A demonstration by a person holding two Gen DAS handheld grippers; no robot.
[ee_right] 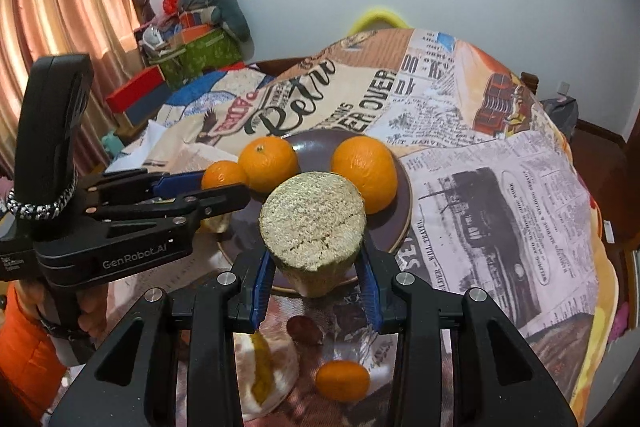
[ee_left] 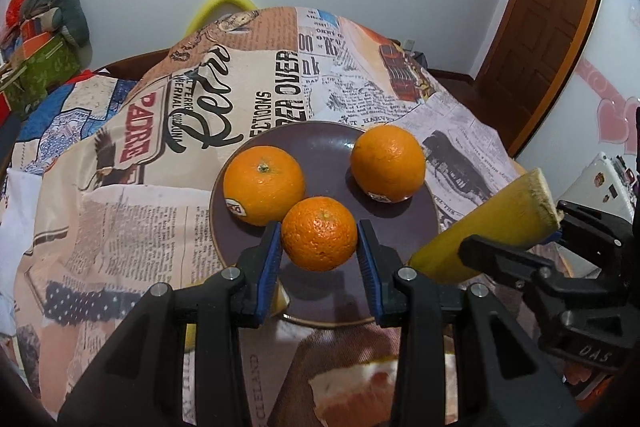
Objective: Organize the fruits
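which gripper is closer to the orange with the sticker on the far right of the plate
Right. The right gripper, holding a cut yellow stalk, sits just in front of that orange. The left gripper, holding a small orange, is over the plate's near edge, further left.

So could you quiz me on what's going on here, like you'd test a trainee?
1. True or false: the left gripper holds an orange.
2. How many oranges rest on the purple plate? A) two B) four
3. Fill in: the right gripper grips a yellow ____ with a cut end.

Key: 1 true. 2 A: one at left, one at right. 3 fruit piece; which fruit is unclear.
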